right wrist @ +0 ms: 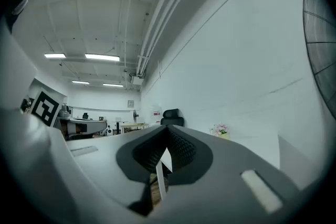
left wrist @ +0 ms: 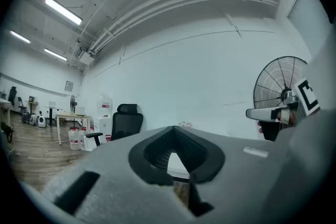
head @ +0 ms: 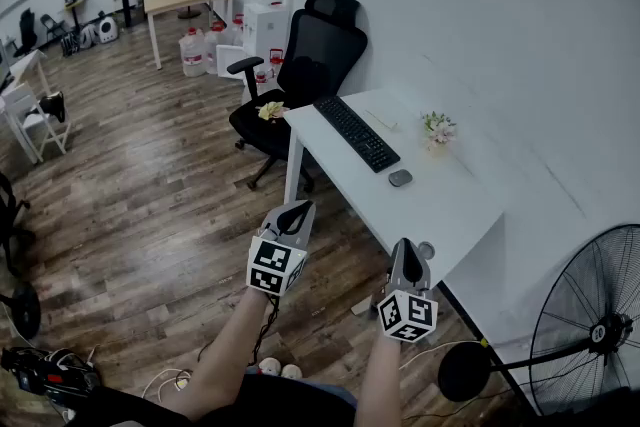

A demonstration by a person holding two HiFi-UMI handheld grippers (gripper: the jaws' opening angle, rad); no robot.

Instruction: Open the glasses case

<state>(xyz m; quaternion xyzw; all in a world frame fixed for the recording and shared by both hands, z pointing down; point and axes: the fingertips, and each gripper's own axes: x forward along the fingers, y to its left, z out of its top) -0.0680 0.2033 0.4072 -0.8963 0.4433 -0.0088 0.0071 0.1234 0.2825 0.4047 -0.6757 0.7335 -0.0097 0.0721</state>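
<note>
Left claw (head: 297, 211) and right claw (head: 410, 257) hover pinched shut, empty, near white desk (head: 440, 195).

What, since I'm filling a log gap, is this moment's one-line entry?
left gripper: shut, empty | right gripper: shut, empty | both level, short of white rectangular desk | glasses case: not seen

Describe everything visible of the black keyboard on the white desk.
The keyboard is a long, slim, black slab, plastic by its look, its keys too small to read. It lies flat on the white desk, diagonal in the head view: far end near the desk edge by the black office chair, near end just short of a small grey mouse. Nothing rests on it; no cable shows.
</note>
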